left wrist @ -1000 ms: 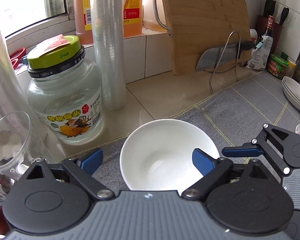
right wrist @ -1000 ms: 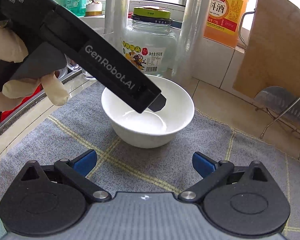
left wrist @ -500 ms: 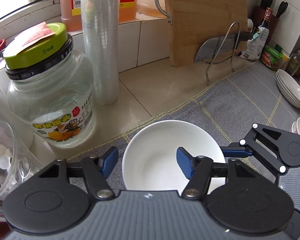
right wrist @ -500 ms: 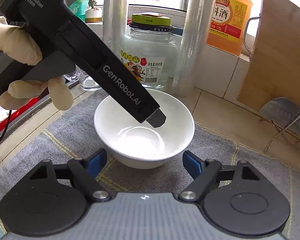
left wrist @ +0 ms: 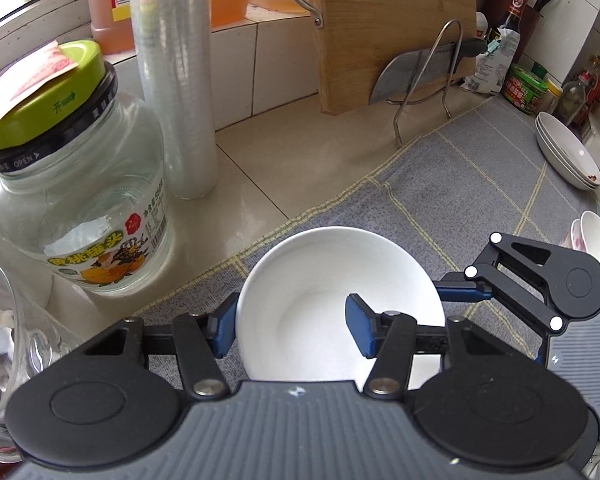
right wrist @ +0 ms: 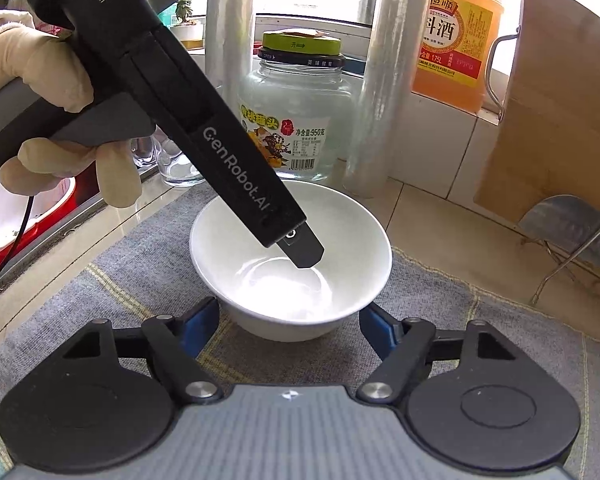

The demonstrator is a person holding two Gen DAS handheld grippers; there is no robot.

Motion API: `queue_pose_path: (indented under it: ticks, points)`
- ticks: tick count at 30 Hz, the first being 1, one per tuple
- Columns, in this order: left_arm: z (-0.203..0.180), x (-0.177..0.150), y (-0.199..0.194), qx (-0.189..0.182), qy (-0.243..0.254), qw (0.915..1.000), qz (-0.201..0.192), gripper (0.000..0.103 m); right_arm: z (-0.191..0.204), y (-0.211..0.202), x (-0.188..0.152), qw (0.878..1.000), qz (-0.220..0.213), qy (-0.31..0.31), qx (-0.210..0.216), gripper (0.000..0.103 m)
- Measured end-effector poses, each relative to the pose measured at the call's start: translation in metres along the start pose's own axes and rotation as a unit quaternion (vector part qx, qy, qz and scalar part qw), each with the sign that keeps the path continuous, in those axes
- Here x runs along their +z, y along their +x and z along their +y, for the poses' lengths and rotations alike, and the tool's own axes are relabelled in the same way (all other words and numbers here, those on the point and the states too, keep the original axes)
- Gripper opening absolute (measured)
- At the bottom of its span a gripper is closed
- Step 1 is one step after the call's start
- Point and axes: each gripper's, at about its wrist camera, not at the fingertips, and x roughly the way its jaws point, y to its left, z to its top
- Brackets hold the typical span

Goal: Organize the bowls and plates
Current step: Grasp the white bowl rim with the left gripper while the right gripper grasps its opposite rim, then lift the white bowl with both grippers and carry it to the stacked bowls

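White bowl (left wrist: 324, 280) rim pinched: left hand-held gripper (left wrist: 292, 330).

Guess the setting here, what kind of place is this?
Most likely a home kitchen counter by a window: a wooden cutting board with a cleaver on a wire rack, stacked plates, and a cooking-wine jug on the tiled sill.

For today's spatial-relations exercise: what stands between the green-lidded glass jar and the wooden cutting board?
An upright roll of clear film on the counter, plain in the left wrist view.
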Motion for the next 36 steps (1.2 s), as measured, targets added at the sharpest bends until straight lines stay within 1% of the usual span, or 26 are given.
queue_pose_path:
  ticks: [17, 25, 36]
  points:
    - [-0.007, 0.001, -0.005, -0.001, 0.009, 1.0000, -0.001, 0.054, -0.002, -0.008, 0.006, 1.000, 0.013, 0.005, 0.003, 0.081]
    - [-0.023, -0.003, -0.020, -0.002, 0.020, 0.9998, -0.007, 0.054, 0.000, -0.025, 0.006, 1.000, 0.018, 0.005, 0.004, 0.081]
    - [-0.057, -0.012, -0.041, 0.000, 0.034, 0.9994, -0.012, 0.054, 0.005, -0.057, -0.003, 1.000, 0.024, 0.003, 0.003, 0.081]
